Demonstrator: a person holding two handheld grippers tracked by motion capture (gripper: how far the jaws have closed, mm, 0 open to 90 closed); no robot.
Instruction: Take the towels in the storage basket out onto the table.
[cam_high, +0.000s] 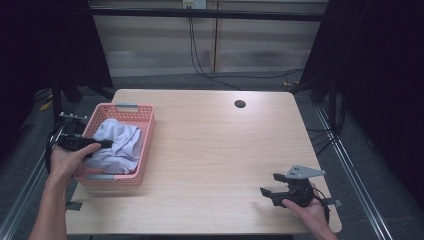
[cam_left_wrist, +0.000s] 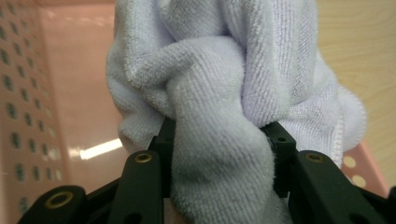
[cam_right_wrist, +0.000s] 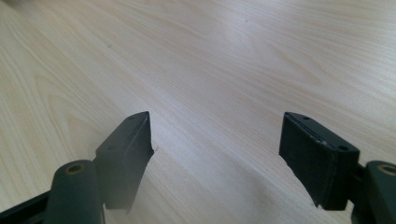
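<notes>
Fluffy terry cloth towel (cam_left_wrist: 219, 93) fills a glossy perforated plastic basket (cam_high: 145, 150) on a matt, smooth wood-grain table (cam_high: 215, 150).

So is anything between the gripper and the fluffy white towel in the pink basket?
No. The left gripper is already shut on a fold of the white terry towel inside the pink plastic basket.

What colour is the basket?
Pink, with little holes in its walls; the basket shows best in the high view.

A basket (cam_high: 145, 145) sits at the table's (cam_high: 215, 150) left edge with a towel (cam_high: 120, 142) in it; the left gripper (cam_high: 102, 144) reaches into it from the left, the right gripper (cam_high: 272, 186) sits near the front right corner
</notes>
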